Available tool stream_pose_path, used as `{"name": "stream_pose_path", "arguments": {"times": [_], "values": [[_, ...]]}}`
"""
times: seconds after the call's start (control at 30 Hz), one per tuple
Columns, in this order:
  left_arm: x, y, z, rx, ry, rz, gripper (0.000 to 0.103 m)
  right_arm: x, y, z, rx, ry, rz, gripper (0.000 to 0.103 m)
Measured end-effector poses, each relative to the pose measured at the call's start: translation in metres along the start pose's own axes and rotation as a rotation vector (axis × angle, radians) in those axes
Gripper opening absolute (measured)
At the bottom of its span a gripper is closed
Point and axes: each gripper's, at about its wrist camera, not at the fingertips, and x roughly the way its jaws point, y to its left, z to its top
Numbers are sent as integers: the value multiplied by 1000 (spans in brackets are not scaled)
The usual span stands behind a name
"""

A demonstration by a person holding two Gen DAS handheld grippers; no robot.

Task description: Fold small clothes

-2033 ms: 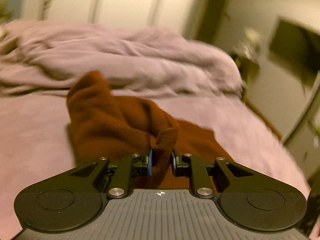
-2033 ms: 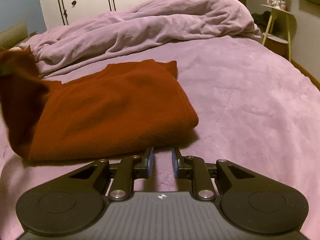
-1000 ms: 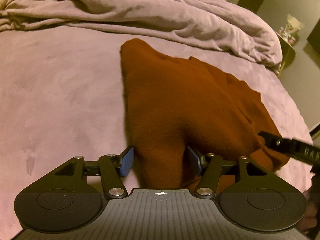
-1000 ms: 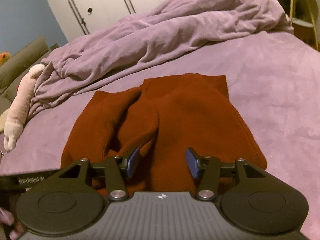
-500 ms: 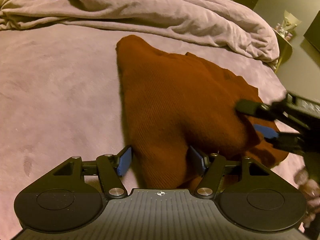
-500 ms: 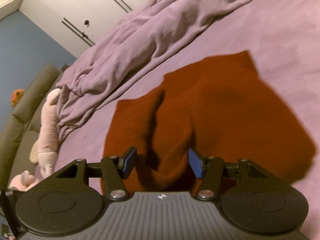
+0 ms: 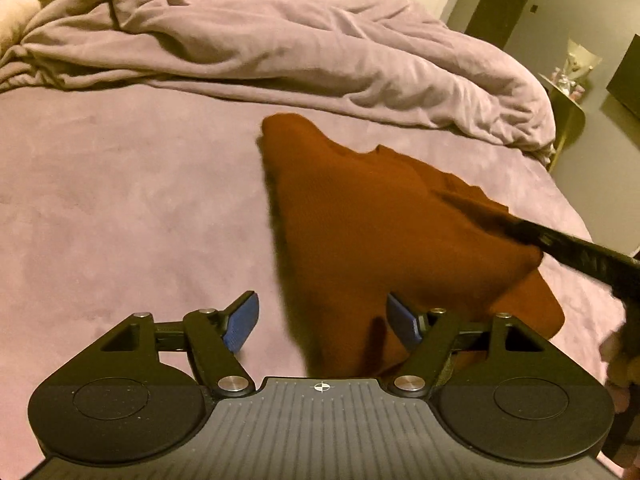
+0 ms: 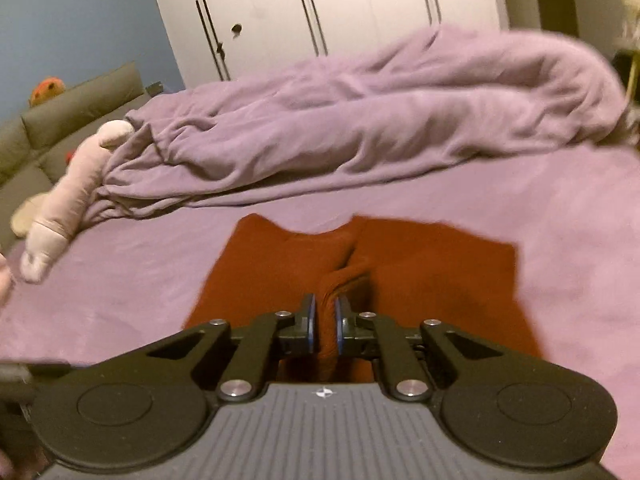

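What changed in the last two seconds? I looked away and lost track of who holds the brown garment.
The left gripper let go of the brown garment; its jaws are opening around the near edge. The right gripper closed on a raised fold. The purple duvet stayed bunched behind.

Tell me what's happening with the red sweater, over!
Right gripper shut on a pinch of the red sweater. Left gripper opening, pads clear of the cloth between them. Sweater partly folded on the bed. Nothing in the way.
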Motion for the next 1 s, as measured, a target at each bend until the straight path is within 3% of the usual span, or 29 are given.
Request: {"name": "stream_pose_path", "arguments": {"times": [0.03,0.07,0.17,0.23,0.3,0.37,0.43,0.5,0.53,0.57,0.63,0.7,0.73,0.77,0.87,0.93,1.0], "values": [[4,-2,0,-1,9,-7,76,-5,-4,-6,-54,-12,-52,4],[10,-6,-1,0,24,-19,77,-5,-11,-12,-39,9,-58,0],[35,-12,-6,5,85,-21,77,-1,-36,-25,42,96,-75,0],[45,-12,-10,-12,114,-38,77,-1,-53,-27,129,131,-21,1],[48,-10,-12,-36,117,-40,78,1,-71,-26,258,153,69,15],[47,-11,-11,-43,125,-35,78,5,-78,-25,359,143,167,63],[39,-14,-8,-16,115,-24,78,15,-73,-19,411,119,259,70],[26,-15,-4,19,76,3,78,23,-68,-14,435,111,298,80],[20,-12,0,24,52,13,80,31,-62,-12,419,121,311,91],[16,-8,6,20,29,27,83,40,-57,-10,406,141,326,93],[17,4,18,-18,-6,79,84,64,-46,-9,410,195,370,93],[25,20,29,-80,-22,121,84,81,-36,-10,428,243,388,81],[29,28,34,-114,-26,142,84,89,-28,-9,415,266,395,46],[35,37,40,-149,-27,169,84,91,-21,-10,387,276,396,17],[33,54,55,-231,-81,204,84,71,8,-3,129,190,274,14],[25,57,61,-243,-106,190,85,41,18,4,-7,76,210,13],[25,53,56,-243,-91,167,89,25,12,2,-40,40,155,13]]}}
